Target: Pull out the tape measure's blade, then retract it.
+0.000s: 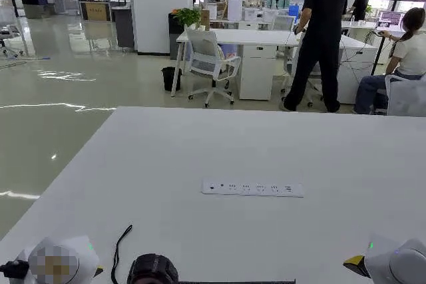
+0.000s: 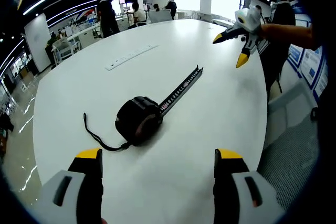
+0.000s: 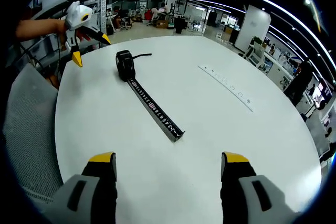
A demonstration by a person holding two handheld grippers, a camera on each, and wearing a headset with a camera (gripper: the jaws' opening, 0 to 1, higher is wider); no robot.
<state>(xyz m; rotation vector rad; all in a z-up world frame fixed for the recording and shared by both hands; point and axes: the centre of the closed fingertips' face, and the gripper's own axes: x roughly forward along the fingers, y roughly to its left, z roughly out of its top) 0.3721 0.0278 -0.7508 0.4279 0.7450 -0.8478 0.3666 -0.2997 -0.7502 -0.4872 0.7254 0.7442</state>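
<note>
A black tape measure (image 2: pixel 139 120) lies on the white table (image 2: pixel 220 108) with its blade (image 2: pixel 181 88) pulled out flat and a black wrist strap (image 2: pixel 97 136) trailing from the case. My left gripper (image 2: pixel 157 156) hovers open just short of the case, nothing between its yellow tips. In the right gripper view the case (image 3: pixel 125 61) lies far off and the blade (image 3: pixel 155 109) runs toward me, its end hook (image 3: pixel 178 136) a short way ahead of my open right gripper (image 3: pixel 169 158). In the head view the case (image 1: pixel 152 269) sits at the table's near edge.
A white power strip (image 1: pixel 253 187) lies flat mid-table, beyond the tape measure. Past the table's far edge are a glossy floor, desks, a white office chair (image 1: pixel 210 64) and people standing and sitting (image 1: pixel 319 38).
</note>
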